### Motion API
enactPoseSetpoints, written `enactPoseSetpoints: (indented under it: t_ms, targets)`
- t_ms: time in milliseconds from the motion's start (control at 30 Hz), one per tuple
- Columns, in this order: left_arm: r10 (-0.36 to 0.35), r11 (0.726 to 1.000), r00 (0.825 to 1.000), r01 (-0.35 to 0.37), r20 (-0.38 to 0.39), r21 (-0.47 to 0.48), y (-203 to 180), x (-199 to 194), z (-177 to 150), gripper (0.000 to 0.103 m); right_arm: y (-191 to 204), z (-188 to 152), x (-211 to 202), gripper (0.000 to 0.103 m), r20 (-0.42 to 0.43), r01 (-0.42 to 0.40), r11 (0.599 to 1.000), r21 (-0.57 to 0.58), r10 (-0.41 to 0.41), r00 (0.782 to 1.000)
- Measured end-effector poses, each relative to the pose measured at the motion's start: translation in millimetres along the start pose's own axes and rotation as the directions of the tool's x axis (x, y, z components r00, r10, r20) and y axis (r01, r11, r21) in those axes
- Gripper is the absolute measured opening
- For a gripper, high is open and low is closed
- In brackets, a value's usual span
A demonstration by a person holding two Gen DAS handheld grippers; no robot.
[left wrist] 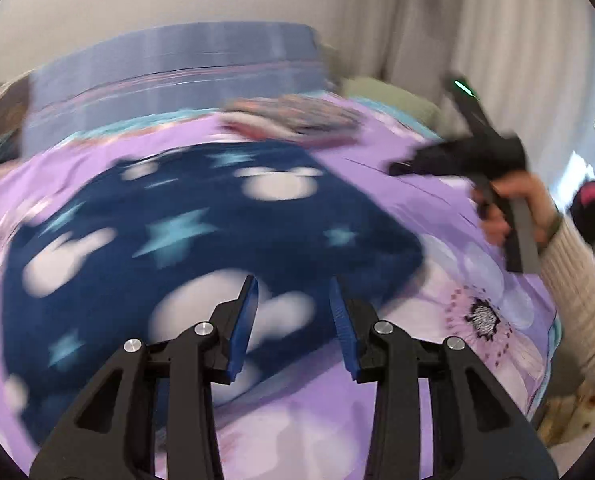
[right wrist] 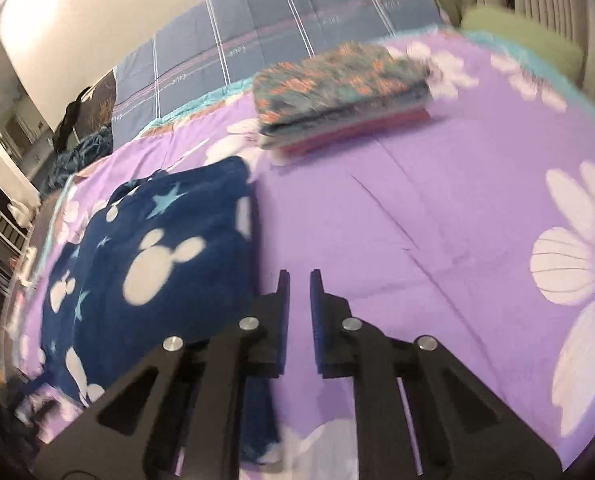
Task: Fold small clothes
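Observation:
A navy fleece garment (left wrist: 217, 240) with white mouse heads and pale blue stars lies spread on the purple flowered bed sheet (left wrist: 377, 420). My left gripper (left wrist: 292, 284) hovers over its near edge, open, with nothing between the blue pads. In the right wrist view the same garment (right wrist: 157, 240) lies to the left, its straight edge beside my right gripper (right wrist: 300, 276). Those jaws stand a narrow slit apart over bare sheet (right wrist: 437, 200), holding nothing. The left wrist view also shows the right gripper (left wrist: 397, 168), blurred, in a person's hand (left wrist: 513, 200) past the garment's right side.
A stack of folded clothes (right wrist: 341, 92), floral on top, sits further up the bed. Behind it lie a blue striped pillow (right wrist: 277, 32) and a green cushion (right wrist: 517, 40). A curtain (left wrist: 517, 40) hangs at the right. Furniture stands beyond the bed's left edge.

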State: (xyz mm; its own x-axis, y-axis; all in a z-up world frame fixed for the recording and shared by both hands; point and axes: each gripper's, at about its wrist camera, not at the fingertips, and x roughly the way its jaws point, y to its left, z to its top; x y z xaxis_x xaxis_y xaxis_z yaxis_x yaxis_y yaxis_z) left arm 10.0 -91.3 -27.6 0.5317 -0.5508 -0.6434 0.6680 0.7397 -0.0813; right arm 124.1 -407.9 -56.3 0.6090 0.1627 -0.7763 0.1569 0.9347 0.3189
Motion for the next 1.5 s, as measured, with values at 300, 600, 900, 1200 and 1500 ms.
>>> enactPoseSetpoints:
  t_ms: [300, 600, 900, 1200, 1500]
  targets:
    - [0.030, 0.971, 0.989, 0.005, -0.142, 0.239, -117, 103, 19, 0.070, 2, 21, 53, 0.038, -0.155, -0.227, 0.964, -0.139, 0.205, 0.966]
    - [0.168, 0.958, 0.976, -0.128, -0.141, 0.255, -113, 112, 6, 0.049, 40, 44, 68, 0.044, -0.226, -0.397, 0.871, -0.289, 0.340, 0.913]
    - [0.142, 0.975, 0.979, -0.112, -0.146, 0.193, -102, 89, 4, 0.022, 26, 50, 83, 0.050, -0.245, -0.494, 0.855, -0.157, 0.451, 0.858]
    - [0.105, 0.982, 0.983, -0.078, -0.150, 0.175, -107, 109, 17, 0.019, 15, 62, 128, 0.009, -0.255, -0.481, 0.869, 0.113, 0.493, 0.832]
    - [0.145, 0.949, 0.975, -0.090, -0.166, 0.301, -116, 135, 12, 0.022, 32, 51, 128, 0.010, -0.186, -0.308, 0.946, -0.101, 0.286, 0.940]
